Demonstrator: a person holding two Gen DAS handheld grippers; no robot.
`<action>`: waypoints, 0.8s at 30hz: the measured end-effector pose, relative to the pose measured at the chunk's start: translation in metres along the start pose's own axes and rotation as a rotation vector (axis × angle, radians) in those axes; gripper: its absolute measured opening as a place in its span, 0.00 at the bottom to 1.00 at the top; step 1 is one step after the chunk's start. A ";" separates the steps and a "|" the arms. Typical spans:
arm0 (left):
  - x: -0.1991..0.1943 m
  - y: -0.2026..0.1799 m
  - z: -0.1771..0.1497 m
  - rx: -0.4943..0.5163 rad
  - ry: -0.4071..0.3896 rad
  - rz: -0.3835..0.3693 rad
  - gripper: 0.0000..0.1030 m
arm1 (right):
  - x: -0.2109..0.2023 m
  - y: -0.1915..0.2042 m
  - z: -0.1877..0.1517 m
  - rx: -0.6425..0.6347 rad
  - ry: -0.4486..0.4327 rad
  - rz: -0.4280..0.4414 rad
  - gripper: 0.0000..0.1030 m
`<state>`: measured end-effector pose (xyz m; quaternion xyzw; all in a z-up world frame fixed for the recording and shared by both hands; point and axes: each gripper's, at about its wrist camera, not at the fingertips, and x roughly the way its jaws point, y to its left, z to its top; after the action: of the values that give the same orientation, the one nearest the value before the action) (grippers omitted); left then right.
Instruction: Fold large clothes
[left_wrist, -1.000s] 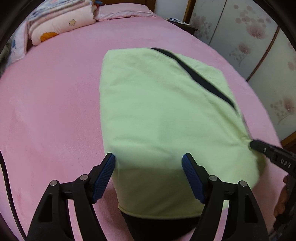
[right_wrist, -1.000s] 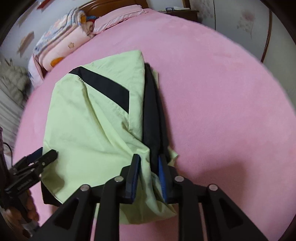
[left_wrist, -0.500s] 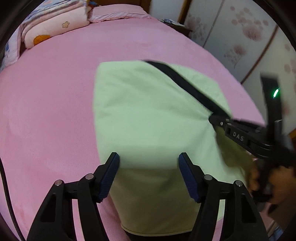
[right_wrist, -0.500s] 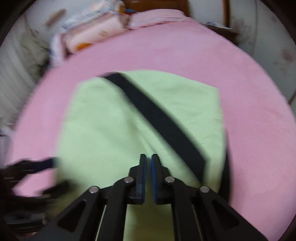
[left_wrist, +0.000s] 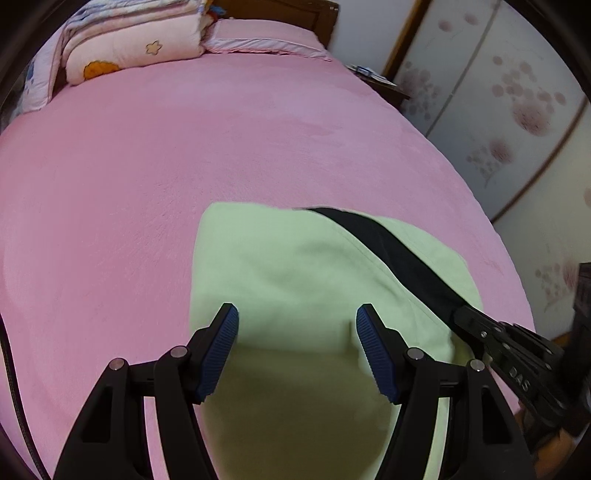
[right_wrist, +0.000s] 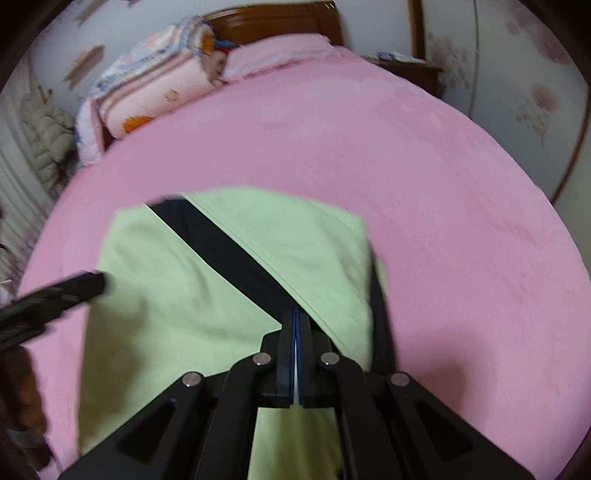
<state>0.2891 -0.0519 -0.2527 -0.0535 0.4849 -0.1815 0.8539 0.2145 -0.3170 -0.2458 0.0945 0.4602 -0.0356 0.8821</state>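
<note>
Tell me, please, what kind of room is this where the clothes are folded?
Most likely a bedroom. The green garment lies on a wide bed with a pink cover; folded quilts and a pillow sit against a wooden headboard.

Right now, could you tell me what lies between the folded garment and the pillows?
Only bare pink bedspread between the green garment and the pillows, in both wrist views.

Light-green garment with black stripe, folded flat on pink bed.

Pink bed, wooden headboard, floral wardrobe doors, nightstand
</note>
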 end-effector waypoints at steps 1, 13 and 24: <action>0.005 0.003 0.000 -0.007 0.007 0.016 0.64 | 0.002 0.001 0.000 -0.010 0.001 -0.006 0.00; 0.026 -0.011 -0.019 0.109 0.061 0.097 0.71 | 0.029 -0.025 0.003 0.055 0.088 0.025 0.00; -0.051 -0.018 -0.015 0.040 0.069 0.040 0.87 | -0.048 -0.034 0.007 0.126 0.068 0.103 0.04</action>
<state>0.2481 -0.0493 -0.2146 -0.0204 0.5115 -0.1757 0.8409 0.1875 -0.3527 -0.2070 0.1746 0.4812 -0.0157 0.8589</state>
